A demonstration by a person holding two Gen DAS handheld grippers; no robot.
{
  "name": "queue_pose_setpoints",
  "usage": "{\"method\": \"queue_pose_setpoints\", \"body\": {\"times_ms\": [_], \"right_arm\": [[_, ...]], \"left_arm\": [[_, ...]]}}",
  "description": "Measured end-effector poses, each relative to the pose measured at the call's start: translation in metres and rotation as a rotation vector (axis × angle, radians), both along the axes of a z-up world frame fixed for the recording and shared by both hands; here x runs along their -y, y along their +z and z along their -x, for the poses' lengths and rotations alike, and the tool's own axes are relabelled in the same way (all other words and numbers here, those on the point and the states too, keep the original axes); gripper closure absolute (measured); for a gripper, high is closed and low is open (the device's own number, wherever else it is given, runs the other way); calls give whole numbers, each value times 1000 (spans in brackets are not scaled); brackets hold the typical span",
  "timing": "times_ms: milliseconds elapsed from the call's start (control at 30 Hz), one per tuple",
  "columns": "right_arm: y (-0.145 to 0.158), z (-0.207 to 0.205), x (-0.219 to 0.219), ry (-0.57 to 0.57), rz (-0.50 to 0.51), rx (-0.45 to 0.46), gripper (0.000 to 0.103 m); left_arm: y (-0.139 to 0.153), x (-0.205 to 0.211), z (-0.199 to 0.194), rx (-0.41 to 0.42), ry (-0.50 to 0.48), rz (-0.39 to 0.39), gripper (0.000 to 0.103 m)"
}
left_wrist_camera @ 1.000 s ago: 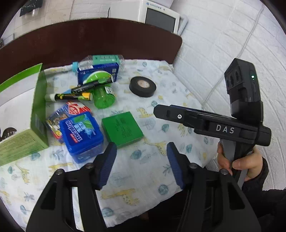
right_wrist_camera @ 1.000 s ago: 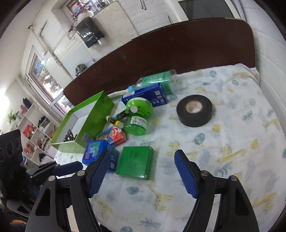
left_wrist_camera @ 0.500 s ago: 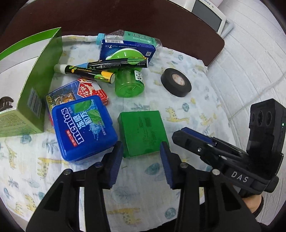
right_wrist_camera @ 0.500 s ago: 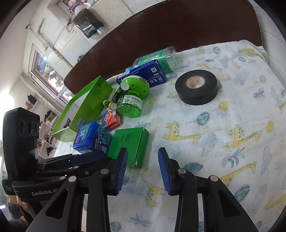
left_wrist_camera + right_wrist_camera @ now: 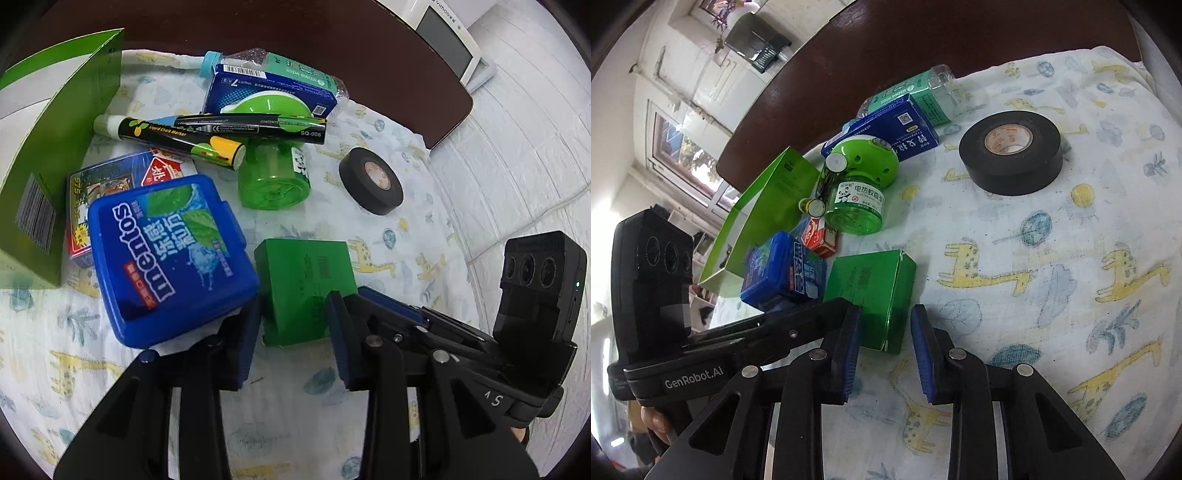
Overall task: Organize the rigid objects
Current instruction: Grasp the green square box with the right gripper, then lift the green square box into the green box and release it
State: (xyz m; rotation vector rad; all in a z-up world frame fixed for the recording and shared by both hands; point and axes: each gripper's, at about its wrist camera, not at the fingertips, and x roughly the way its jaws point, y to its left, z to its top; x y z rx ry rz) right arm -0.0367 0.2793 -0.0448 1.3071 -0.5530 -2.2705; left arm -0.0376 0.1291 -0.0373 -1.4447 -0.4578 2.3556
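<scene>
Both tongs close in on the same flat green box (image 5: 304,290), which lies on a cloth (image 5: 388,206) printed with giraffes and leaves, spread over a dark brown surface (image 5: 369,44).

The left tongs (image 5: 293,334) straddle the near edge of the green box; their jaws have just been closing, and the blue pads stand at either side of it, narrow but with a slight gap that I cannot be sure is shut. The left pad sits right beside the corner of a blue mint tin (image 5: 168,254).

The right tongs (image 5: 882,350) point at the near right corner of the same box (image 5: 871,291); their jaws have just been closing too, stand narrowly apart, and the corner lies just ahead of the tips, not clearly pinched.

Left of the green box the mint tin overlaps a card pack (image 5: 110,177). Farther off lie 2 markers (image 5: 207,133), a green jar (image 5: 271,177), a blue carton (image 5: 266,90) and a plastic bottle (image 5: 295,68). A roll of black tape (image 5: 371,181) sits apart to the right. An open green carton (image 5: 55,155) stands at the far left.
</scene>
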Motion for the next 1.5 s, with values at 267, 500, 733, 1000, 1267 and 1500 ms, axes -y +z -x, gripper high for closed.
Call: {"method": "queue_pose_setpoints", "body": {"times_ms": [267, 500, 733, 1000, 1267, 1500], "right_arm": [[11, -3, 6, 13, -39, -35, 78], [63, -27, 12, 14, -69, -182, 78], [113, -27, 53, 93, -43, -320, 78], [128, -1, 139, 241, -14, -364, 78], [100, 35, 209, 335, -37, -286, 78], [67, 56, 235, 341, -100, -198, 78]], "left_arm": [[15, -1, -12, -84, -27, 6, 72], [74, 13, -39, -258, -32, 13, 72], [117, 61, -58, -392, 50, 76, 72], [122, 140, -59, -411, 187, 113, 72], [85, 204, -46, -327, 267, 45, 72], [55, 223, -30, -251, 265, 1, 72]]}}
